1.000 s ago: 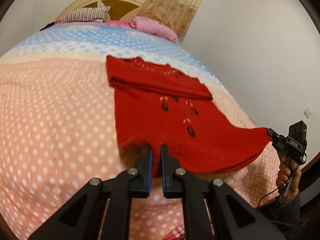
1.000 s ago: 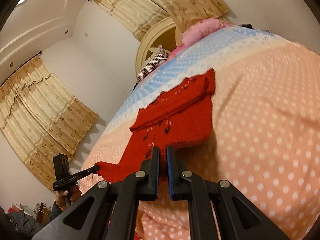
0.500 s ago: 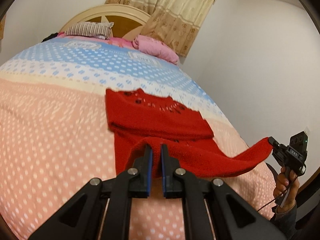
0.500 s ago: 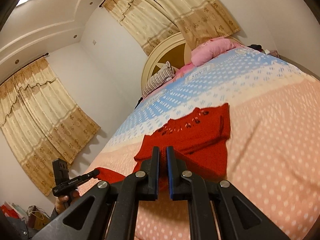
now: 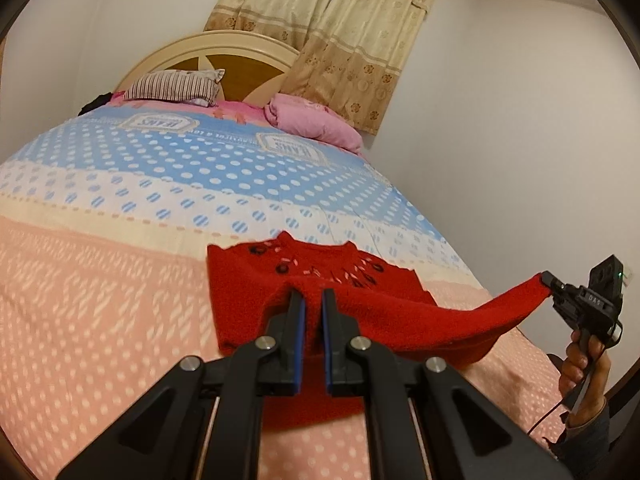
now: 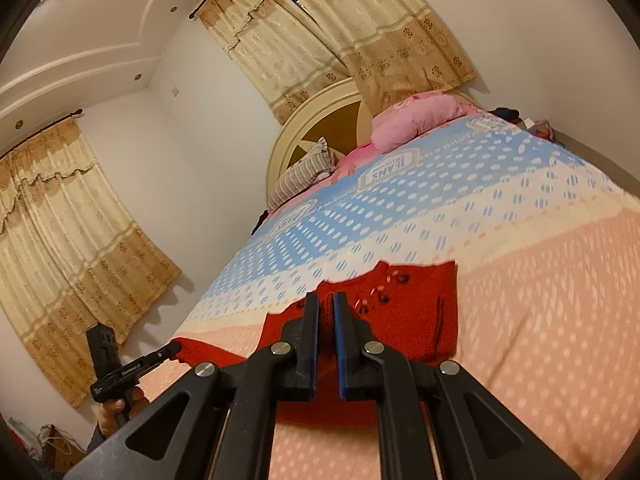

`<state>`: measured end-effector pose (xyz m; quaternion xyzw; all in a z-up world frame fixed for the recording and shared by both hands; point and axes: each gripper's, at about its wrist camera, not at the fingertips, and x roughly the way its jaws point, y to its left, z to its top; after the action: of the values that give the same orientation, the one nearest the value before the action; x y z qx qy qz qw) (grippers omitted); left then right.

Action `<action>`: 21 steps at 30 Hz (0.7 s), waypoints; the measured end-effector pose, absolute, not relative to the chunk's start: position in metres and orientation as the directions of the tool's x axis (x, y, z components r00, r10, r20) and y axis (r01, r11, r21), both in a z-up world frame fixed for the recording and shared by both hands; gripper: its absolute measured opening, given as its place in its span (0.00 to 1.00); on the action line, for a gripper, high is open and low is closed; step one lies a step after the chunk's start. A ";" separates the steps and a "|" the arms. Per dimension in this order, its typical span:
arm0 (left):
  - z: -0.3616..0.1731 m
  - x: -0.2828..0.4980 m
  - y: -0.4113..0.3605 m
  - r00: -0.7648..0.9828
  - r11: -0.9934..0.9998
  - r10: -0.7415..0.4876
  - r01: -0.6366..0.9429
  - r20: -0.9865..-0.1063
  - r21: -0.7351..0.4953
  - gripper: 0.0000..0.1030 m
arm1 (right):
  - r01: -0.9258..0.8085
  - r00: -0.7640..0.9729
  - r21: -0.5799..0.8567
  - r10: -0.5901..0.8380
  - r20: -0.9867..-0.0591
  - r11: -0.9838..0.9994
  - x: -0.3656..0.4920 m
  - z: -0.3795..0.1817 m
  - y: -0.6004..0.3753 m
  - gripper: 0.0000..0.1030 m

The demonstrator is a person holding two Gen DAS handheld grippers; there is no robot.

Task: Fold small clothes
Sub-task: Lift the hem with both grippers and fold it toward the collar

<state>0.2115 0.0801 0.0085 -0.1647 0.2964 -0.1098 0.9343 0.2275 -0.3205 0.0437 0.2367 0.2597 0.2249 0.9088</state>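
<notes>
Carrying the hem of a red sweater up toward its collar on the bed.
Left tool pinches one hem corner between pressed-together fingers; across the taut lifted edge, the right tool pinches the other corner the same way. To fold well, I judge both corners should travel level and in step, keep the edge lightly stretched, land square on the shoulders, and let go only once the cloth lies flat.
</notes>
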 end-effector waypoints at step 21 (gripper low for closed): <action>-0.067 0.358 0.082 0.703 0.967 -0.216 0.061 -0.677 -0.246 0.07 | -0.127 0.723 0.456 0.397 -0.566 0.881 0.399 -0.027 -0.302 0.06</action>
<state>0.3581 0.0823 -0.0669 -0.1028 0.3777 -0.0755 0.9171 0.3988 -0.3021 -0.0267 0.1967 0.3431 0.1444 0.9071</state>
